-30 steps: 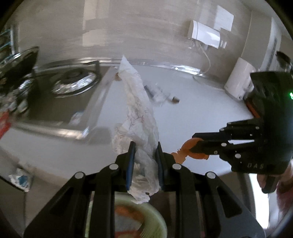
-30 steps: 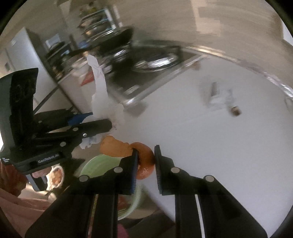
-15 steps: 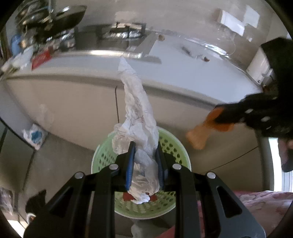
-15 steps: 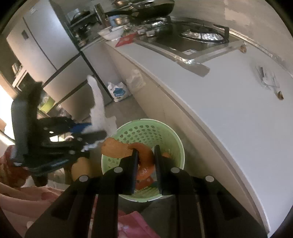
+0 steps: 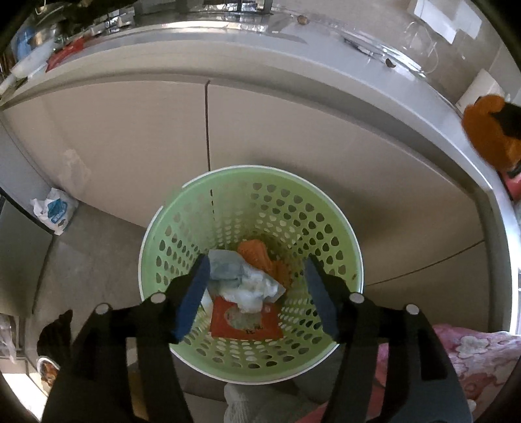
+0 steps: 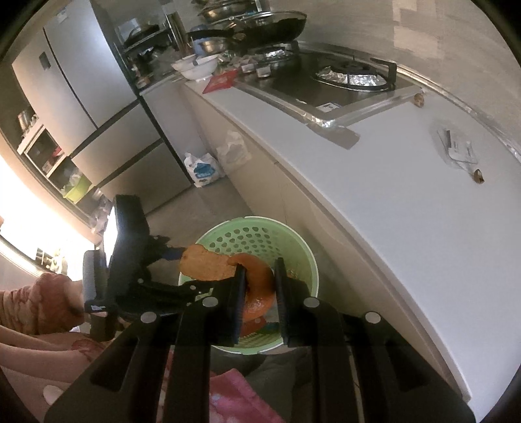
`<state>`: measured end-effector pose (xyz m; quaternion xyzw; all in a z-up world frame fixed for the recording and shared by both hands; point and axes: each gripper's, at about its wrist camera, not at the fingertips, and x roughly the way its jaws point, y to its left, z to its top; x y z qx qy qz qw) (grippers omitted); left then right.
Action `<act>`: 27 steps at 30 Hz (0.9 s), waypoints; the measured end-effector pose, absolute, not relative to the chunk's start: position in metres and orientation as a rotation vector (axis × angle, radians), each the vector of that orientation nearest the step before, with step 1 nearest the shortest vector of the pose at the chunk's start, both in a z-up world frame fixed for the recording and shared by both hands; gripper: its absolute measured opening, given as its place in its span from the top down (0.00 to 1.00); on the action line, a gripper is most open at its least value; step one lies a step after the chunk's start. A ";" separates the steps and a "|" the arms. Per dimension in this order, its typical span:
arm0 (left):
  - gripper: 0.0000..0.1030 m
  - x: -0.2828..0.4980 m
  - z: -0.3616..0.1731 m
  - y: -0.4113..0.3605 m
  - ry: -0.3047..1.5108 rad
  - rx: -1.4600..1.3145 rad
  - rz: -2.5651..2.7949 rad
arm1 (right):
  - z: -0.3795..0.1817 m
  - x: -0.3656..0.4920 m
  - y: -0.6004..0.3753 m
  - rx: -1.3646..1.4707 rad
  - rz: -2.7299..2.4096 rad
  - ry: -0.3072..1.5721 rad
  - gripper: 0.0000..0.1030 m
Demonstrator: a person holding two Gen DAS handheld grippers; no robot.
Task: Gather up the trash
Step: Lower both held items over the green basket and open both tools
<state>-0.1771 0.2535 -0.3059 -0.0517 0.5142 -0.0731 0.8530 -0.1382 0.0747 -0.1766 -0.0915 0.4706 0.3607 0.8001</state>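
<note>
left gripper (image 5: pixel 257 289): jaws opening, nothing between them, over green basket (image 5: pixel 345 234)
right gripper (image 6: pixel 259 293): jaws clenched on orange peel (image 6: pixel 208 265)
basket bottom: crumpled paper (image 5: pixel 244 283) partly hides the red wrapper (image 5: pixel 224 322)

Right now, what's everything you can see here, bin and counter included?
Waste basket: one, pale green, perforated, on the floor by the counter.
Crumpled paper: one, white, inside the basket.
Red wrapper: one, at the basket's bottom.
Orange peel: one, pinched in the right claw above the basket.
Countertop: one, white.
Clear packet: one, on the countertop.
Gas hob: one, foil-lined, far end.
Frying pan: one, black, behind the hob.
Plastic bag: one, white and blue, on the floor.
Left claw: opening, nothing between its jaws.
Right claw: shut on the peel.
</note>
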 end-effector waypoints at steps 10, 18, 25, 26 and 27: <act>0.24 -0.191 -0.264 0.274 0.991 -0.132 -0.080 | -0.207 -0.132 0.091 -0.219 0.787 1.054 0.83; 0.19 -0.207 -0.231 0.309 0.934 -0.179 0.013 | -0.254 -0.129 0.124 -0.246 0.835 1.122 0.29; 0.18 -0.197 -0.221 0.304 0.928 -0.179 0.002 | -0.243 -0.121 0.109 -0.186 0.794 1.114 0.17; 0.18 -0.194 -0.219 0.301 0.926 -0.176 -0.005 | -0.239 -0.119 0.103 -0.177 0.781 1.106 0.17; 0.18 -0.191 -0.218 0.299 0.925 -0.174 -0.012 | -0.234 -0.116 0.095 -0.161 0.763 1.096 0.17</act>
